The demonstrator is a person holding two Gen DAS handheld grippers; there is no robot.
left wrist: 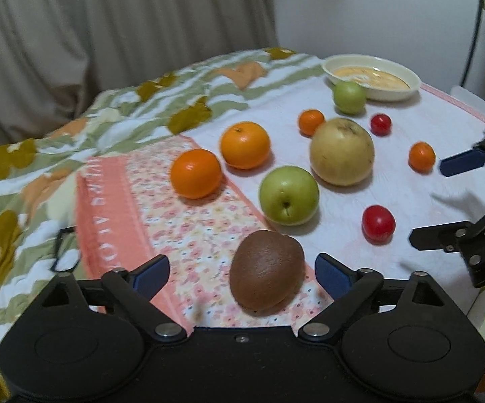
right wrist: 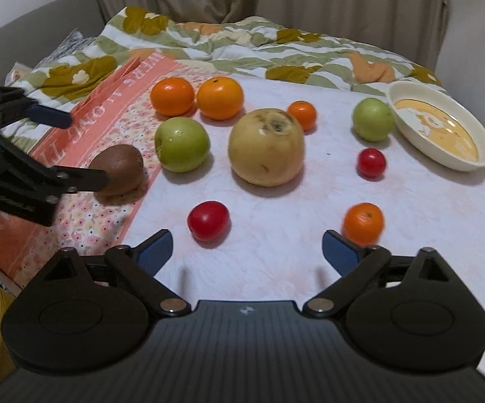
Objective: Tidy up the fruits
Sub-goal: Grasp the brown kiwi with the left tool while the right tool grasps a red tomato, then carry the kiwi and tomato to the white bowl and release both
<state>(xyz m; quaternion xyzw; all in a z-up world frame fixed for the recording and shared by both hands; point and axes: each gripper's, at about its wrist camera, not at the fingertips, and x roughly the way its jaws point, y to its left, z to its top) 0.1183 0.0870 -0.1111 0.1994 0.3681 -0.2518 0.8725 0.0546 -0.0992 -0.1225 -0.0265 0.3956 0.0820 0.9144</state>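
A brown kiwi (left wrist: 266,270) lies on the flowered pink towel between the fingers of my left gripper (left wrist: 242,263), which is open; neither pad presses on it. From the right wrist view, the kiwi (right wrist: 119,168) sits just past the left gripper's (right wrist: 72,147) lower finger. My right gripper (right wrist: 247,240) is open and holds nothing. A red tomato (right wrist: 208,220) lies just ahead of it, and a small mandarin (right wrist: 363,223) sits by its right finger. Farther back are two oranges (right wrist: 220,98), a green apple (right wrist: 182,143) and a big yellow pear (right wrist: 266,146).
A cream bowl (right wrist: 410,134) stands at the back right, with a small green apple (right wrist: 372,119), a second tomato (right wrist: 371,163) and another mandarin (right wrist: 302,114) near it. A rumpled flowered blanket (right wrist: 208,43) lies behind the white mat (right wrist: 276,252). Curtains hang beyond.
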